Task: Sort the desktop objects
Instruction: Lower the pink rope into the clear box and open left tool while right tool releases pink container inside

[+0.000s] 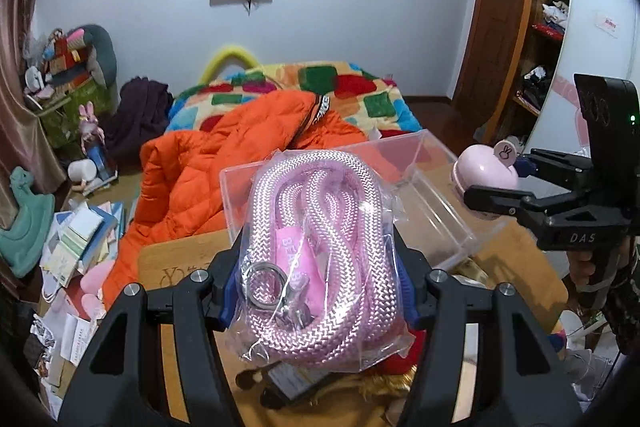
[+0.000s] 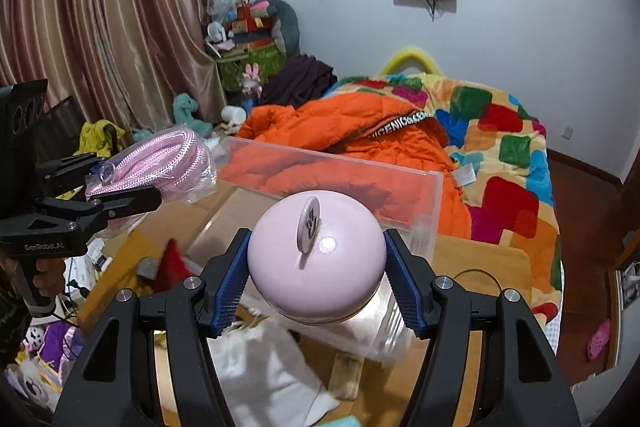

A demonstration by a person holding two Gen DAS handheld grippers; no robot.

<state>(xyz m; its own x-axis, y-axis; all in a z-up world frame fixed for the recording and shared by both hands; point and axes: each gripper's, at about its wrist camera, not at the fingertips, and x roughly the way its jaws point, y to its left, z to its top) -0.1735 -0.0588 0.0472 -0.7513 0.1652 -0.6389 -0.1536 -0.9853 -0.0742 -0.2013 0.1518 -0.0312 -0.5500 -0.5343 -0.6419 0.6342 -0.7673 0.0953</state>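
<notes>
Cluttered bedroom, wooden desk (image 1: 516, 283) before an orange quilt (image 2: 360, 131). My left gripper (image 1: 320, 291) clamps the bagged pink rope (image 1: 320, 239), coil's long axis pointing away from me, over the clear bin (image 1: 440, 203). My right gripper (image 2: 316, 275) squeezes the pink dome gadget (image 2: 316, 267), tab up, above the bin.

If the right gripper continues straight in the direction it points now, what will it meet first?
Probably the clear plastic box. The right gripper, its jaws shut on the pink round object, points at the box's near long wall, with the orange jacket on the bed beyond. Depth is unclear, so the held object might pass over the rim.
</notes>
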